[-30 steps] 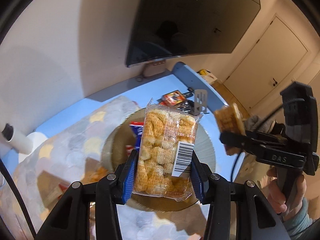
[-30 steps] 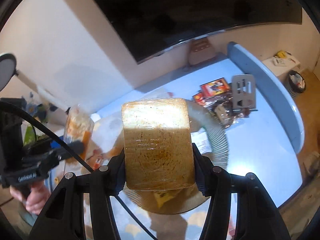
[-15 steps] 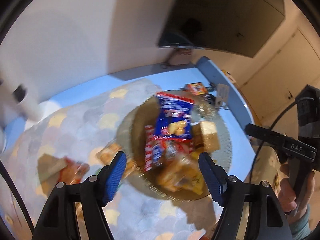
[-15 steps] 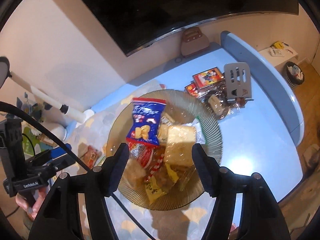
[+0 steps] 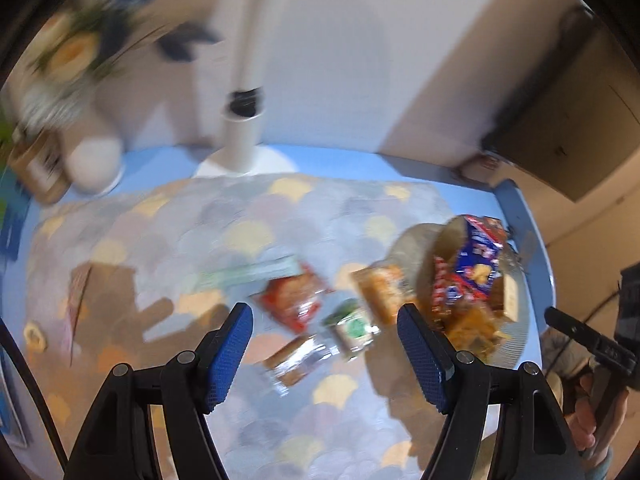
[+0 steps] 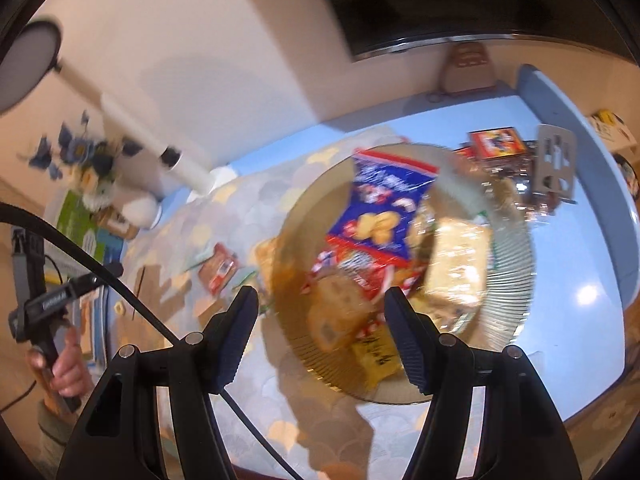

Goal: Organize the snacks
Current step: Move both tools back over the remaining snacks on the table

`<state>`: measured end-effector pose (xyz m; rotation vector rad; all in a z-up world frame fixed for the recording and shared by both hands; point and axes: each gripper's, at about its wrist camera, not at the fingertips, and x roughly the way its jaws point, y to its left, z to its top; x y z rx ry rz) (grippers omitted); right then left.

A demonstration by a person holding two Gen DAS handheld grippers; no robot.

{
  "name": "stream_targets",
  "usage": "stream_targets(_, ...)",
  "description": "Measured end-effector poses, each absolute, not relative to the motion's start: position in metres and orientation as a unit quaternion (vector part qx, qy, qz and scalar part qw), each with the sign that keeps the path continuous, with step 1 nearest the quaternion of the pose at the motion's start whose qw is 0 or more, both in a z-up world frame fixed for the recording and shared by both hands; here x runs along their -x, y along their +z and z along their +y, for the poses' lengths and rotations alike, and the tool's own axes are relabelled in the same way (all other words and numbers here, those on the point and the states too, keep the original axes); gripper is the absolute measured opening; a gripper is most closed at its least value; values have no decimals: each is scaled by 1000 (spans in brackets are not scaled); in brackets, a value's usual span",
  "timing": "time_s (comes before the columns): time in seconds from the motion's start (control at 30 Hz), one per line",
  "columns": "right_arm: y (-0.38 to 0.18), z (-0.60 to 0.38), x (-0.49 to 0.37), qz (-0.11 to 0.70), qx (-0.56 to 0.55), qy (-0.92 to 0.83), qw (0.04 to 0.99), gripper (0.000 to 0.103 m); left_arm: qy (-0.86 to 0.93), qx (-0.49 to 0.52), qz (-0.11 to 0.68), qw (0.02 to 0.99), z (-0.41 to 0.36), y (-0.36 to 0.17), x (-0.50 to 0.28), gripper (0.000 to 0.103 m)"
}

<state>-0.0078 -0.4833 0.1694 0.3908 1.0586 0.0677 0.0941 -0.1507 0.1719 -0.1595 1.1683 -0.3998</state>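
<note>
one ribbed glass plate point(image 6: 516, 280) sits on a patterned cloth point(image 5: 248, 224), and everything here is placed against that plate. left of the plate, loose on the cloth, the left wrist view shows four small packets: a red packet point(image 5: 294, 300) farthest out, a clear-wrapped bar point(image 5: 298, 360) below it, a green-labelled packet point(image 5: 352, 326) nearer, and an orange biscuit packet point(image 5: 380, 288) just beside the plate's rim. all four are blurred, so print cannot be read. the orange packet's long axis runs up and down the frame, leaning a little left at the top.

in the plate lies a heap whose count i cannot tell; three pieces stand out in the right wrist view: a blue crisp bag point(image 6: 386, 208) on top, long axis pointing away toward the wall, a pale wrapped cake point(image 6: 458, 264) on its right, and a brown cake point(image 6: 340, 316) at the near rim.

only the right wrist view shows a grey spatula point(image 6: 556, 164) and a red box point(image 6: 496, 142) beyond the plate's far right; only the left wrist view shows the bar clearly.

the left gripper point(image 5: 324, 356) hangs over the loose packets, fingers spread wide, nothing between them. the right gripper point(image 6: 322, 334) hangs over the plate's near edge, fingers apart and holding nothing.
</note>
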Motion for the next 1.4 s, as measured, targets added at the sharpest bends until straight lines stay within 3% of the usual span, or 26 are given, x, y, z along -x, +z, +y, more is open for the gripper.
stream_targets(0.3,144,-398,-8,541,-151,109,820,64,-174,104,576,792,-120,141,-95,72)
stream_targets(0.5,116,-334,-19,570,-110,151,800,64,-183,66,580,791,-122,129,-108,72)
stream_targets(0.6,93,-313,-25,592,-104,162,783,59,-191,31,587,786,-123,117,-119,72)
stream_targets(0.7,69,-299,-31,619,-125,175,756,47,-207,-16,591,779,-127,103,-133,72)
stream_targets(0.93,21,-292,-53,656,-250,155,695,46,-246,-73,596,761,-132,72,-166,66)
stream_targets(1.2,9,-279,-76,659,-240,76,709,46,-306,-123,599,729,-147,35,-192,64)
stream_targets(1.3,7,-273,-86,663,-230,57,710,46,-326,-121,605,717,-150,24,-194,58)
stream_targets(1.4,6,-269,-91,663,-222,45,713,47,-346,-106,607,707,-145,24,-193,42)
